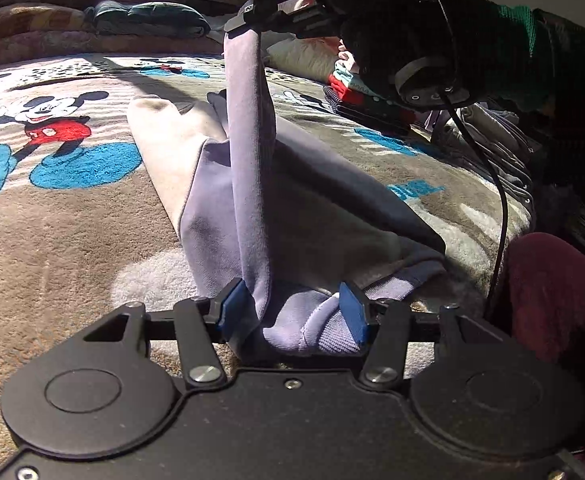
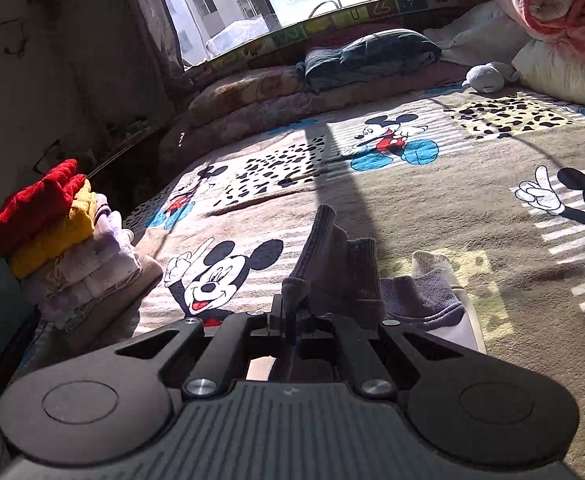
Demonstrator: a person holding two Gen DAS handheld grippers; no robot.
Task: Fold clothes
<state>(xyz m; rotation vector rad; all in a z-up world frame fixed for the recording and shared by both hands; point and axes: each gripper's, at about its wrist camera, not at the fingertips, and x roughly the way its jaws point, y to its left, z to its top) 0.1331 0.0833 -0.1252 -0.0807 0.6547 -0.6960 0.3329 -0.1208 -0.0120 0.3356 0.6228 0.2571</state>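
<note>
A: Where is the garment? The lilac sweatshirt (image 1: 252,184) lies partly on the cartoon-print blanket (image 1: 72,216) covering the bed, with one sleeve drawn up off it like a taut strip.

B: And who holds that strip? The right gripper (image 1: 252,20) does, seen from the left wrist camera high above the cloth, its fingers pinched together on the sleeve's cuff end. The right wrist view agrees: a ribbed cuff (image 2: 316,256) sticks up from between closed fingers.

A: And the left gripper (image 1: 292,316)? Its blue-padded fingers (image 1: 230,308) stand moderately apart at the near end of the garment, with the base of the sleeve and a ribbed edge lying between them. They bracket the cloth and do not appear to squeeze it.

B: So which step is this? Most likely the sleeve fold: the sleeve is lifted and has yet to be laid across the body.

A: What does the next move need? Probably the right gripper carrying the cuff over and down onto the body panel, kept straight so it lands flat, while the left steadies the near edge. A stack of folded clothes (image 2: 64,248) waits at the bed's left edge.
</note>
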